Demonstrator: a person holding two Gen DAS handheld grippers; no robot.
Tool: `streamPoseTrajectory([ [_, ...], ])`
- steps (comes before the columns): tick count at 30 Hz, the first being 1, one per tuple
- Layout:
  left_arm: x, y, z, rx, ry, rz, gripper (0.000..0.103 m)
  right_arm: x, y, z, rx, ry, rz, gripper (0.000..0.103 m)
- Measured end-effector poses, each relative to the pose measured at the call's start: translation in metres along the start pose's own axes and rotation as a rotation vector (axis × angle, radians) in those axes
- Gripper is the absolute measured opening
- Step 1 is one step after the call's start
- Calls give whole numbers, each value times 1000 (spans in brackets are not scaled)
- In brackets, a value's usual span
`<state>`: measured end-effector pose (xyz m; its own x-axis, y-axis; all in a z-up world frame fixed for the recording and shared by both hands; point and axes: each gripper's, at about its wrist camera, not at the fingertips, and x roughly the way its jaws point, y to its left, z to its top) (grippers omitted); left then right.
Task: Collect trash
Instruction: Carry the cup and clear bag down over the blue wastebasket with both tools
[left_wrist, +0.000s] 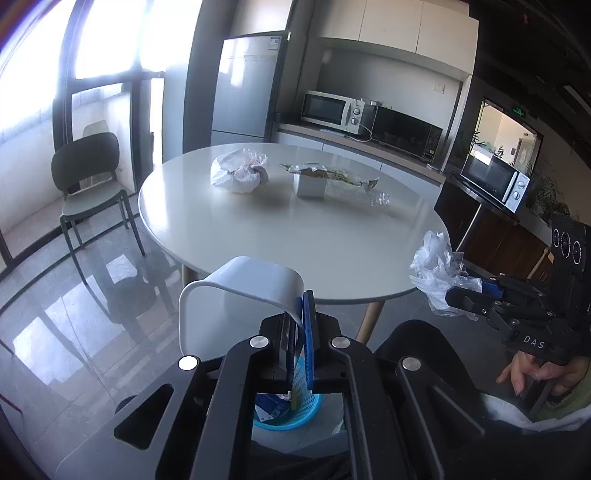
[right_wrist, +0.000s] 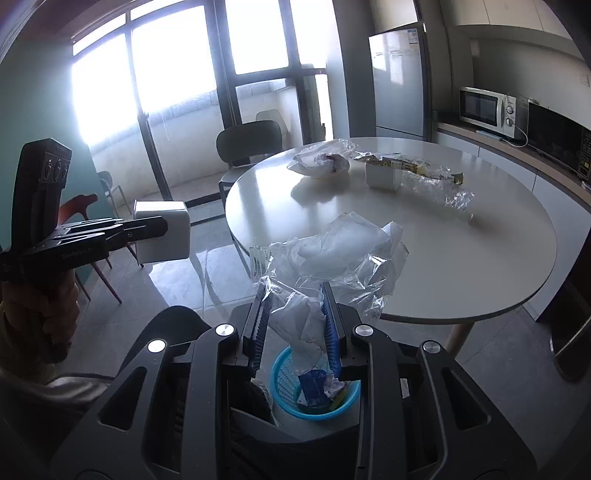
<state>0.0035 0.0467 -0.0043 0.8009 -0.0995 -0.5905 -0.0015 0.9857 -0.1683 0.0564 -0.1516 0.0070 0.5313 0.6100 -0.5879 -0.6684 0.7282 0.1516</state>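
Note:
My left gripper (left_wrist: 300, 308) is shut on the thin rim of a white square container (left_wrist: 236, 295), held in the air off the table's near edge. In the right wrist view the same container (right_wrist: 166, 236) hangs from the left gripper (right_wrist: 162, 226) at far left. My right gripper (right_wrist: 295, 299) is shut on a crumpled clear plastic wrap (right_wrist: 340, 251). A blue mesh basket (right_wrist: 280, 369) with scraps inside stands on the floor below both grippers and shows under the left fingers as the basket (left_wrist: 280, 413). The right gripper (left_wrist: 465, 295) appears at right with the wrap (left_wrist: 436, 266).
On the round white table (left_wrist: 295, 240) lie a knotted white bag (left_wrist: 238, 171), a small white box (left_wrist: 309, 184) under a yellow wrapper (left_wrist: 332, 172), and clear film (right_wrist: 436, 188). A green chair (left_wrist: 88, 173) stands left. Fridge (left_wrist: 243, 85) and microwave (left_wrist: 332, 110) line the back.

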Motion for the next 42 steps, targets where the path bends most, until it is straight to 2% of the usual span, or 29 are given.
streamPoseTrajectory([
  [4, 9, 0, -18, 10, 44, -13, 3, -2, 0, -17, -10, 12, -14, 25],
  [7, 18, -1, -31, 17, 69, 22, 3, -2, -1, -29, -12, 28, 3, 25],
  [12, 36, 1, -50, 3, 125, -18, 3, 7, 1, -47, -6, 101, 54, 26],
  [16, 60, 5, -69, -13, 182, -38, 3, 33, -4, -64, 14, 171, 35, 26],
  [21, 84, 4, -89, -4, 214, -49, 3, 73, -10, -86, 29, 259, 22, 26],
  [31, 135, 14, -113, -26, 302, -28, 3, 137, -24, -104, 70, 359, 11, 26],
  [42, 182, 36, -116, -164, 415, -28, 3, 207, -55, -122, 216, 547, -15, 26],
])
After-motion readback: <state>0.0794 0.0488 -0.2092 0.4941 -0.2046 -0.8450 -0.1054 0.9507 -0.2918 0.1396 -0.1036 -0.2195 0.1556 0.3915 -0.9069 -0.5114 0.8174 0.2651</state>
